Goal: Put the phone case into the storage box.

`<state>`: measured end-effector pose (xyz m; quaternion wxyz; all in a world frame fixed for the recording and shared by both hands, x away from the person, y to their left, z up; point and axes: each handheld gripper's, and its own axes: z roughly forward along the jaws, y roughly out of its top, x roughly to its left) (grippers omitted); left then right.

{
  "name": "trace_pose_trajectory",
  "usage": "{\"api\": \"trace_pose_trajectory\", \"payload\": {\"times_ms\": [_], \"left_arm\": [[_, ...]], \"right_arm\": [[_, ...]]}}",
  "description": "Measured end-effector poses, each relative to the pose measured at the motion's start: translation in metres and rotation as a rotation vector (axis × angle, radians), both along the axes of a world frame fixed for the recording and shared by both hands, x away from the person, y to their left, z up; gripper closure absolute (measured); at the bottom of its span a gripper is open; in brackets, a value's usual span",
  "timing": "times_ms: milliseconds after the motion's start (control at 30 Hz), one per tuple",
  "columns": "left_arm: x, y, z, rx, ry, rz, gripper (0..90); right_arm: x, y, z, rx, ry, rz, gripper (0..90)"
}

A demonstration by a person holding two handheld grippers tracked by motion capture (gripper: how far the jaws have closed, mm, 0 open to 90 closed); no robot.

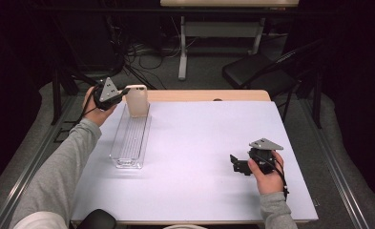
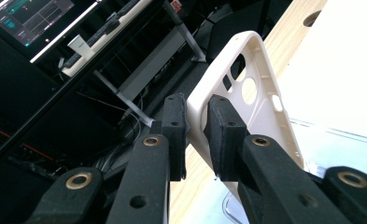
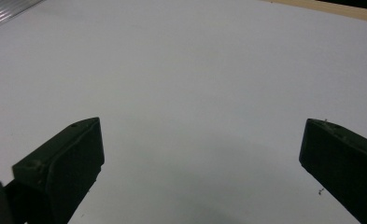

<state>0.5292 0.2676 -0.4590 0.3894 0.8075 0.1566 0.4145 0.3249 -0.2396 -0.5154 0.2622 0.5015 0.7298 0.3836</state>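
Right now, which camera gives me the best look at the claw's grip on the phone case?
The left gripper view: the left claw has both pads pinching the edge of the cream phone case, cutouts visible. The high view shows the case upright over the far end of the clear tray, small and distant. The right gripper view looks at the white table surface.

The phone case (image 1: 137, 100) at 10 o'clock in the high view is a pale cream, plain and unpatterned. The tray (image 1: 130, 138) under it is clear, with fine ribbed lines along its floor. The counter (image 1: 199, 143) is white with a light wood edge at 12 o'clock. Both grippers, left gripper (image 1: 109, 94) and right gripper (image 1: 252, 162), are black with grey plates; the sleeves (image 1: 61, 167) are grey.
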Motion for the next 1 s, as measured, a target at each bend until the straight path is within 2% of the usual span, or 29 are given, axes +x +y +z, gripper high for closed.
{"api": "trace_pose_trajectory", "payload": {"times_ms": [200, 433, 733, 1000], "left_arm": [[0.0021, -0.0005, -0.0004, 0.03, -0.014, 0.014, 78.3], [0.0051, 0.0021, -0.001, 0.046, -0.012, 0.034, 78.4], [0.0088, 0.0049, -0.0022, 0.036, -0.002, 0.05, 77.5], [0.01, 0.0009, -0.0017, 0.038, 0.008, 0.052, 72.6]], "right_arm": [[0.0002, 0.0012, -0.0007, 0.0, 0.005, 0.002, 0.0], [0.0004, 0.0012, -0.0009, -0.001, 0.005, 0.004, 0.0], [0.0005, 0.0019, -0.0018, -0.003, 0.008, 0.006, 0.0], [0.0005, 0.002, -0.0025, -0.002, 0.01, 0.005, 0.0]]}}
